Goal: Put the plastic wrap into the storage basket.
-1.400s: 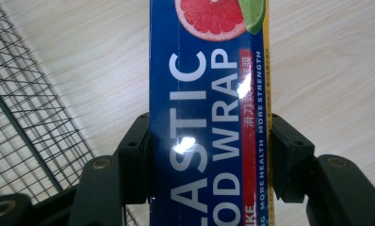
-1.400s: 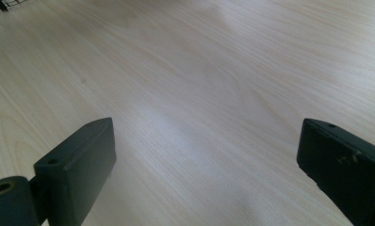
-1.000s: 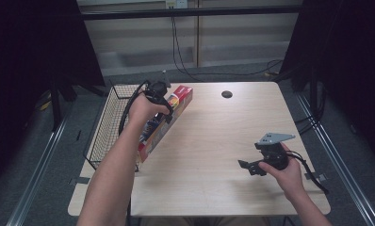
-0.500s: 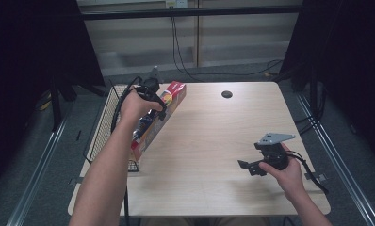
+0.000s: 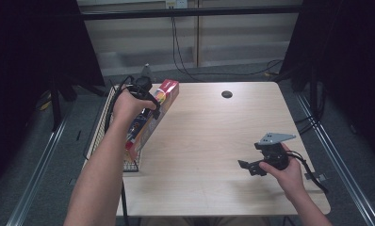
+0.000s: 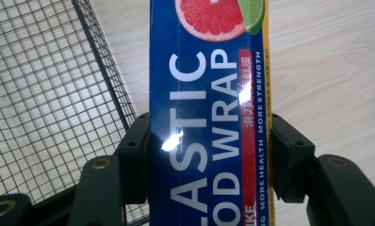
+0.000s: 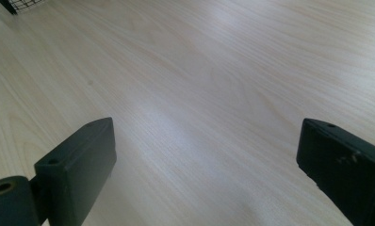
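A long blue and red plastic food wrap box [image 5: 153, 110] hangs tilted over the table's left edge, above the rim of a wire basket [image 5: 111, 123]. My left gripper [image 5: 145, 99] is shut on the box [image 6: 209, 122], one jaw pressing on each long side. In the left gripper view the basket mesh [image 6: 44, 94] lies to the left of the box. My right gripper [image 5: 251, 165] rests low over the table's front right, jaws wide apart. Bare wood shows between its jaws in the right gripper view [image 7: 204, 155].
The light wooden table [image 5: 214, 132] has a dark round hole [image 5: 227, 94] near its far edge. The wire basket hangs off the table's left side. Cables run along the floor behind. Dark curtains stand on both sides.
My left hand has carried the box leftward, from over the table to over the basket's rim. The right gripper has stayed put.
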Tool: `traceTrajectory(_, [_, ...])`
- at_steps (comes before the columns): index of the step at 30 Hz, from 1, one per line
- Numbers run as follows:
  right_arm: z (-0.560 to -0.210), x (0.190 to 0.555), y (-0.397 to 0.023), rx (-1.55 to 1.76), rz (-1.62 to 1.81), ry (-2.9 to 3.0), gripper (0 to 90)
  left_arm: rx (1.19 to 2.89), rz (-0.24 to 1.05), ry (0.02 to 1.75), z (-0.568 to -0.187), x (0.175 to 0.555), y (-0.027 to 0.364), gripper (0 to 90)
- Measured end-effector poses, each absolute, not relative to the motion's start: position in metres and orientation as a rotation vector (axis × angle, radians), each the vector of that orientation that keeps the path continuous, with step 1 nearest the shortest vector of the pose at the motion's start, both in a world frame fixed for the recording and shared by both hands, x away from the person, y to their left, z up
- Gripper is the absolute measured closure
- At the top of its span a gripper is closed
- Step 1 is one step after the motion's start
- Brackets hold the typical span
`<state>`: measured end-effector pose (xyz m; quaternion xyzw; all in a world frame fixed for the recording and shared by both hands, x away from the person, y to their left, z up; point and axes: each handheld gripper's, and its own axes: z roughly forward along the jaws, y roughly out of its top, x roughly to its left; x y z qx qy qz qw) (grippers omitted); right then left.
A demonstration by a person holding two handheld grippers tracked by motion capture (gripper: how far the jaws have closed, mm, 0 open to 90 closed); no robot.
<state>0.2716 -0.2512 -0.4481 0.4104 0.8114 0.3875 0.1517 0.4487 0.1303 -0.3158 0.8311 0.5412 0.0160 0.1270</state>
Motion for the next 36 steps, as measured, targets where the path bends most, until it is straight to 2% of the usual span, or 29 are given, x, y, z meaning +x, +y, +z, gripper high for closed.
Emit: traceTrajectory(36, [-0.448,0.272,-0.25,1.183,1.116,2.331,5.4,2.316,0.087,1.728,-0.309,0.443,0.179,43.6])
